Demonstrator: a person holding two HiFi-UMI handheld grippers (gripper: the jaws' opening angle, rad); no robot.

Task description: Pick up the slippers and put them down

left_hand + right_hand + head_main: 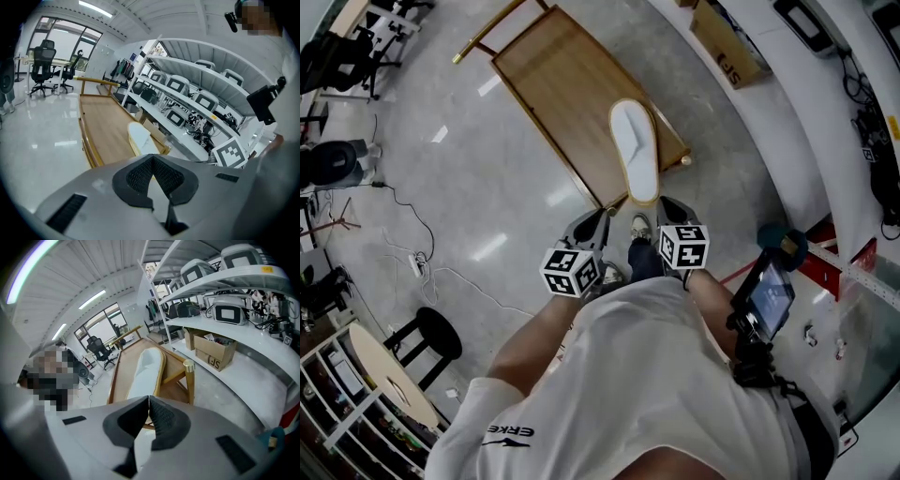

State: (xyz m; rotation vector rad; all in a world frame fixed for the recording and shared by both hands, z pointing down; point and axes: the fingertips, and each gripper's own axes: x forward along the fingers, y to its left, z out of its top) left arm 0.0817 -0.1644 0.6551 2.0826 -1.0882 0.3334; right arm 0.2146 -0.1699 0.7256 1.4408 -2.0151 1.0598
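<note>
One white slipper with a yellow rim (634, 141) stretches away from my right gripper (661, 202) over the near corner of the low wooden table (548, 75). In the right gripper view its heel end runs in between the closed jaws of the right gripper (149, 401), and the slipper (145, 369) slants out over the tabletop. The left gripper (603, 216) hangs just left of the heel. Its jaws meet at the tips, and the left gripper (152, 159) shows nothing pinched. From there the slipper (139, 137) lies ahead, partly hidden behind the fingers.
The table has a gold-capped corner post (188, 365). White shelving with monitors and a cardboard box (727, 42) runs along the right. A black stool (429, 336), a round side table (382, 370) and floor cables (412, 258) are on the left. My own feet (639, 228) are below the grippers.
</note>
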